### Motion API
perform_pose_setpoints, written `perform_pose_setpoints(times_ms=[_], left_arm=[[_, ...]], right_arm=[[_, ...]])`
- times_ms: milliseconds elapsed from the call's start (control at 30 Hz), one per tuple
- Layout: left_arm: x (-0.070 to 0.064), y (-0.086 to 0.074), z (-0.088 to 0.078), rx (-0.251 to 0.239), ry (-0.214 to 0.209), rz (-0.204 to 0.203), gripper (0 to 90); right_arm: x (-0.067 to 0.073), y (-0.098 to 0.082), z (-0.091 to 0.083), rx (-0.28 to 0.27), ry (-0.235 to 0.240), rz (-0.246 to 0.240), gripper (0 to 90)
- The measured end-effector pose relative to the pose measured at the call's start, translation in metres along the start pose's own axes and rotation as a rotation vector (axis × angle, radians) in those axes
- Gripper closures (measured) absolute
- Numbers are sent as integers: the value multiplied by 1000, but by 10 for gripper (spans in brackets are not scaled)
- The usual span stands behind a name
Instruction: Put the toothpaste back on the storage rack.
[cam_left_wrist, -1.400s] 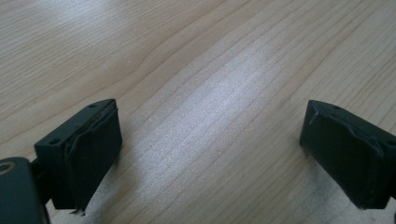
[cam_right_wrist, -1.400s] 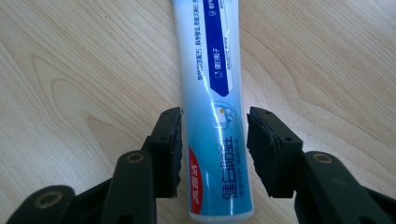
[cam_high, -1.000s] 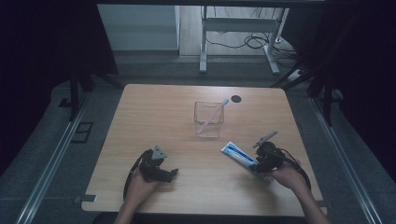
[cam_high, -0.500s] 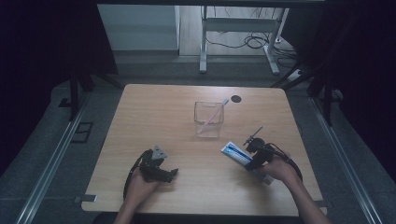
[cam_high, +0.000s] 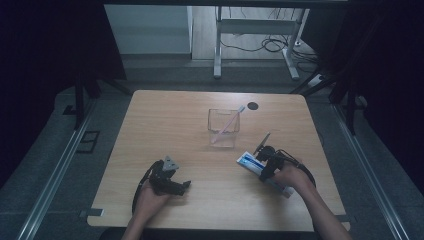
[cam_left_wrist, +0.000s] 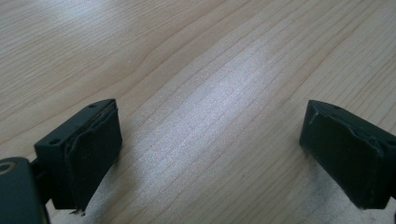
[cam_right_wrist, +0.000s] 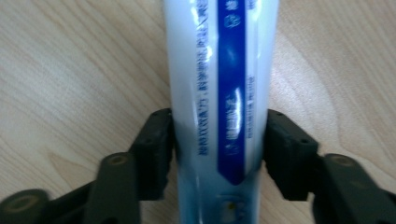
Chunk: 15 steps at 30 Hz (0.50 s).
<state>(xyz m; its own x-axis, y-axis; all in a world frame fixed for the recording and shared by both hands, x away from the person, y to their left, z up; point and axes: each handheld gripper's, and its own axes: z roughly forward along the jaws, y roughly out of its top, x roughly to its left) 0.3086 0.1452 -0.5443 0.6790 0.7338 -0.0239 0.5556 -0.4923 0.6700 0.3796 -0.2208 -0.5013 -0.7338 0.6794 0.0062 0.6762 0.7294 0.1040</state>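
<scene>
Seen from the high view, the wooden table (cam_high: 165, 125) is carrying a clear square glass container (cam_high: 223, 128) near its middle, with a thin pale stick (cam_high: 227, 125) leaning inside it and a small dark round mark (cam_high: 253, 105) lying just behind it. The toothpaste tube (cam_high: 250, 163) is lying flat on the table's right half, in front of and to the right of the container and well apart from it; its white and blue end is pointing toward the table's middle. The right gripper (cam_high: 263, 167) is sitting over the tube, with the person's right hand (cam_high: 290, 176) gripping it from behind. The left gripper (cam_high: 182, 186) is resting low over the table's near left part, held by the left hand (cam_high: 150, 197), far from the tube.

From the left gripper view, the left gripper (cam_left_wrist: 210, 154) is standing released, its black padded jaws spread wide with only bare wood grain between them.

From the right gripper view, the tube (cam_right_wrist: 219, 84) is running straight up the picture, a glossy white body bearing a long dark blue stripe and fine blue print along it, too blurred for reading. The right gripper (cam_right_wrist: 218, 149) is straddling it, its jaws having just been closing, and both black pads are pressing against the tube's sides, so the tube is being grasped while lying on the table.
</scene>
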Motion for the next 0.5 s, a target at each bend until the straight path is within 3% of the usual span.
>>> perform_pose_setpoints(times_ms=[233,300,500], left_arm=[[0,0,0,0,0,0,55],[0,0,0,0,0,0,55],[0,0,0,0,0,0,55]], right_arm=[[-3,2,-3,11,8,2,581],[-4,1,-5,3,13,16,636],[-5,-1,-9,-6,25,46,693]])
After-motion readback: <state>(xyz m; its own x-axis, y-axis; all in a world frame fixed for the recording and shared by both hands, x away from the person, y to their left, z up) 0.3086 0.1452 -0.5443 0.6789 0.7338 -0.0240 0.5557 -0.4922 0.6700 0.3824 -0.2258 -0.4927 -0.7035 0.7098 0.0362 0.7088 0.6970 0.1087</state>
